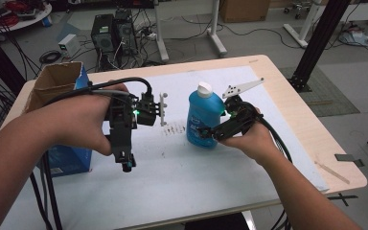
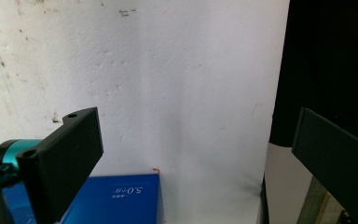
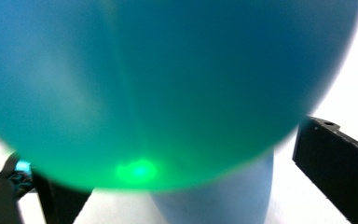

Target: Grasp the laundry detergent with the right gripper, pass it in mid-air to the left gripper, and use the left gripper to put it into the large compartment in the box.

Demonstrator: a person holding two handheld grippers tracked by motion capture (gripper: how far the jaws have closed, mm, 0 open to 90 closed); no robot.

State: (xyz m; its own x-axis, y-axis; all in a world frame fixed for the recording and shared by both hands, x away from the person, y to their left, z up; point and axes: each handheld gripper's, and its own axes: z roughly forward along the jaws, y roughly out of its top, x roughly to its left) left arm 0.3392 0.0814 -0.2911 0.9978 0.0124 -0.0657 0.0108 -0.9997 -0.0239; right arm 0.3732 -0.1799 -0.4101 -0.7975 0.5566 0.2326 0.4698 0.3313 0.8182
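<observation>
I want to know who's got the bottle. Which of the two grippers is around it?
The right gripper. Its fingers sit either side of the blue bottle with the white cap. The left gripper hangs over bare table, fingers apart around nothing.

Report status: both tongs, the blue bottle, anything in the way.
Left tongs open, held over the white mat, nothing between them. Right tongs around blue bottle, upright; contact unclear. Blue box at left, clear of bottle.

Gripper (image 2: 191, 158) agape over white mat (image 2: 182, 84); blue box (image 2: 116, 200) below.

Dim room, bottle (image 3: 168, 84) blurred — green glare
</observation>
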